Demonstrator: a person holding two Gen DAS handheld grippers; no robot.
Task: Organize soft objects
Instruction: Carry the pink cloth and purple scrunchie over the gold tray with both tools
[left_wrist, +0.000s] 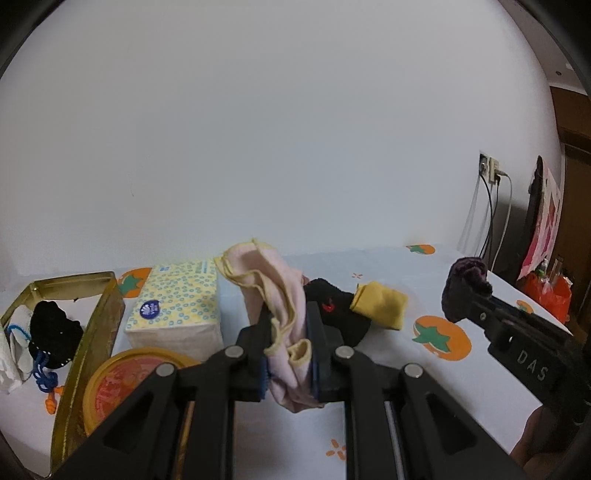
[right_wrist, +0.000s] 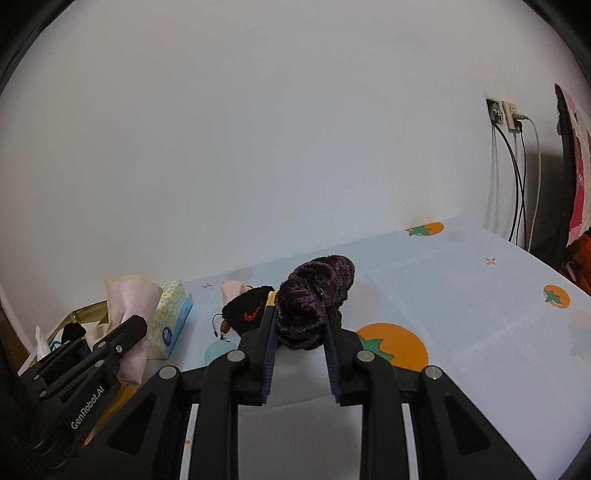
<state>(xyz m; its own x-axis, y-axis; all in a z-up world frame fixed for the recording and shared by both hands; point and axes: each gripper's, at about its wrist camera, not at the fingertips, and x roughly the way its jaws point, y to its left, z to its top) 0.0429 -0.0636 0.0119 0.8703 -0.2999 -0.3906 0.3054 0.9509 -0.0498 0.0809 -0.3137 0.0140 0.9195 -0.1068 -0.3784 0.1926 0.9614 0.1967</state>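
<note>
Left gripper (left_wrist: 288, 354) clamped on pale pink yellow-edged cloth (left_wrist: 273, 291); right gripper (right_wrist: 301, 332) clamped on dark purple velvet scrunchie (right_wrist: 314, 299). Gold rectangular tin (left_wrist: 92, 325) holds few items; black-and-yellow fuzzy sock (left_wrist: 354, 306) left on table.

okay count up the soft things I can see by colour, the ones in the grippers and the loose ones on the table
Pink: 1, the pink cloth in the left hand-held gripper
Purple: 1, the purple scrunchie in the right hand-held gripper
Black and yellow: 1, the black sock on the tablecloth
Total: 3
</note>
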